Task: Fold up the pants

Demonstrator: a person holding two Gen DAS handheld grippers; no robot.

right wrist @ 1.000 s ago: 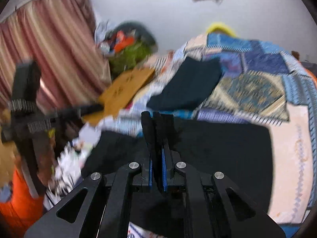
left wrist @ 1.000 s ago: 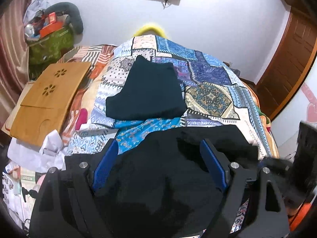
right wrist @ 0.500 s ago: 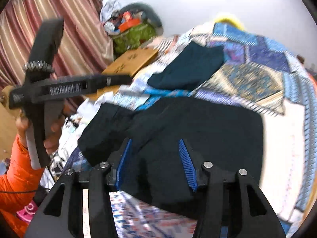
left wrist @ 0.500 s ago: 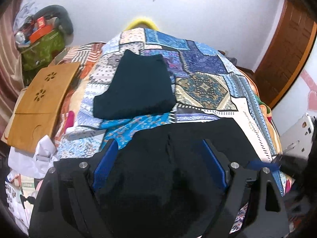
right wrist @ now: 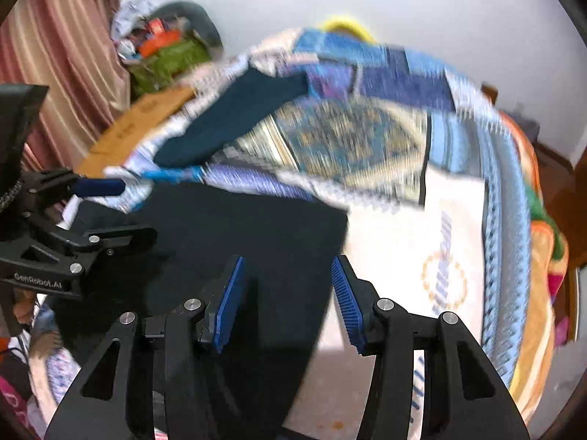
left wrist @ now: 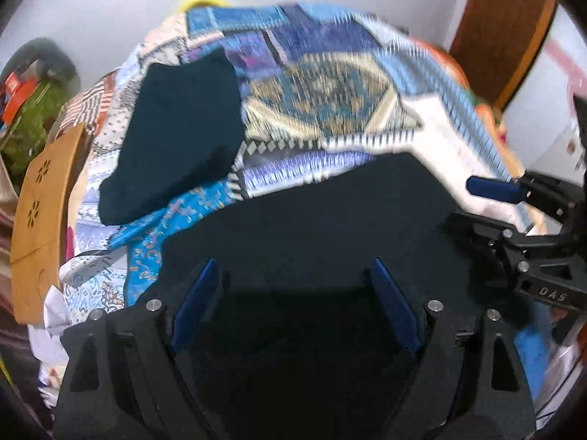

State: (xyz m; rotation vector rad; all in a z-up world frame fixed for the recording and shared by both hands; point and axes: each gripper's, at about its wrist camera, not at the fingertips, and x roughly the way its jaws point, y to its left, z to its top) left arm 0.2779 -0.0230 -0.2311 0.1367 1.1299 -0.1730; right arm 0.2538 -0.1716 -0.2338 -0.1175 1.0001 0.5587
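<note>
A: Left wrist view: pants (left wrist: 312, 227) flat on the bed (left wrist: 433, 135), dead ahead at 12 under the left hand-held gripper (left wrist: 293, 315), jaws wide apart, nothing between them. Long axis runs 9 to 3.

B: Right wrist view adds the pants' edge at 1 o'clock. Right hand-held gripper (right wrist: 284, 300), jaws parted and empty, straddles it, so it looks nearer that edge.

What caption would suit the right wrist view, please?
Open right hand-held gripper over the edge of black pants spread on a patchwork bedspread.
</note>
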